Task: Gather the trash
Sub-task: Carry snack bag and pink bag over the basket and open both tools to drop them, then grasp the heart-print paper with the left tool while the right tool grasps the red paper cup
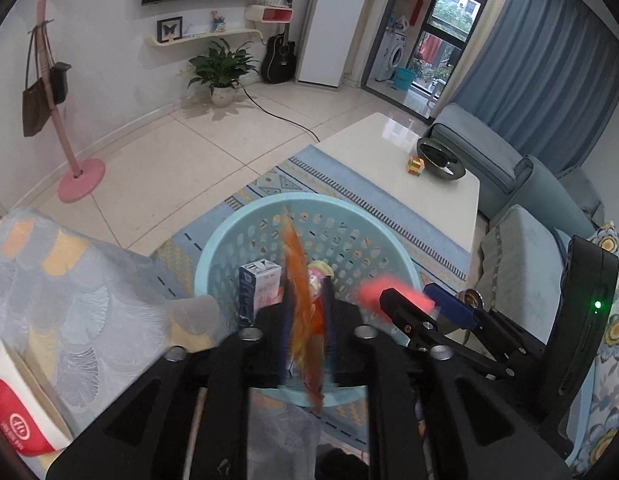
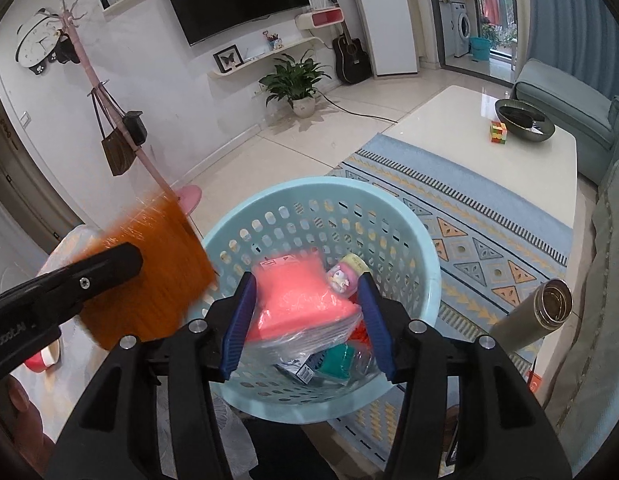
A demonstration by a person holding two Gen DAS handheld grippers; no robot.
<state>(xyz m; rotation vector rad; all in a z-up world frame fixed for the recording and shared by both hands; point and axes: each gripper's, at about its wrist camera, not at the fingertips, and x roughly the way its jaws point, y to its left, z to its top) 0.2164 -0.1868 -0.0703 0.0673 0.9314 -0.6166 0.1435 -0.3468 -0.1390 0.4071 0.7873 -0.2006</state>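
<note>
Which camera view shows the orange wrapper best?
The right wrist view: the orange wrapper shows there broadside, blurred, beside the basket. The left wrist view shows it only edge-on, as a thin streak.

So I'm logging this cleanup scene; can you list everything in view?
basket: one, light blue, on rug
orange wrapper: one, between left tongs
pink packet: one, between right tongs, over basket
carton: one, white-blue, in basket
table: one, white, beyond rug
bowl: one, dark, on table
puzzle cube: one, multicoloured, beside bowl
plant: one, green, by wall
guitar: one, black, by wall
left tongs: black
right tongs: black, blue pads
</note>
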